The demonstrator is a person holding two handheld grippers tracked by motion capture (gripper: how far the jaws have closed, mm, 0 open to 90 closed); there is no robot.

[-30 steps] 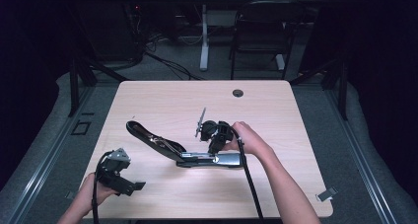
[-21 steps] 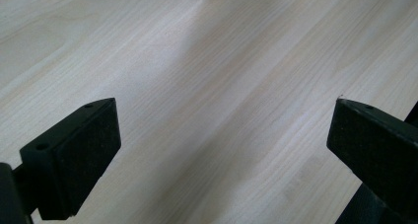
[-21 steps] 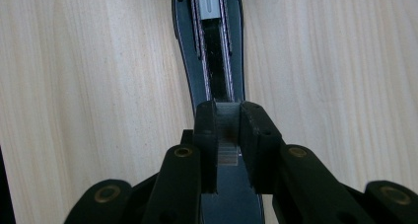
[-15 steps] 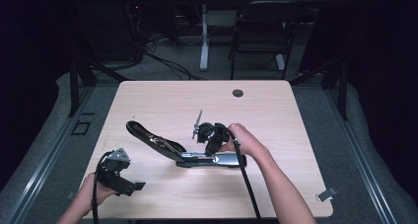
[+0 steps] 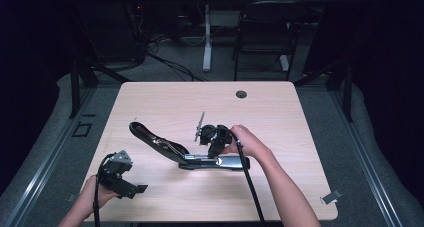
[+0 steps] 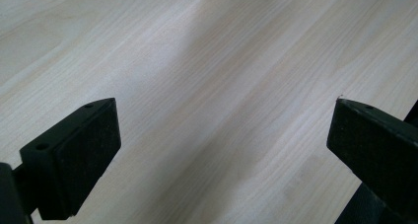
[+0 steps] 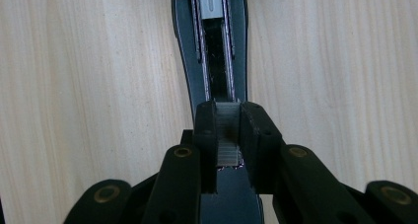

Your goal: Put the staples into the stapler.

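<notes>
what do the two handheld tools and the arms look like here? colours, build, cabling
Both are black. The left tool has two blocky rectangular pads with matte grip faces and small screw holes; a grey three-cornered plate sits on top. The right tool has rounded black linkage arms with brass-coloured pivot pins. A black cable trails from it. Both forearms are bare, with no sleeves in view.

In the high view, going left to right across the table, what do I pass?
Left gripper held low at the near left, then the opened stapler's raised black lid, then the right gripper over the stapler's base, then the person's right hand. The small dark grommet lies farther back.
</notes>
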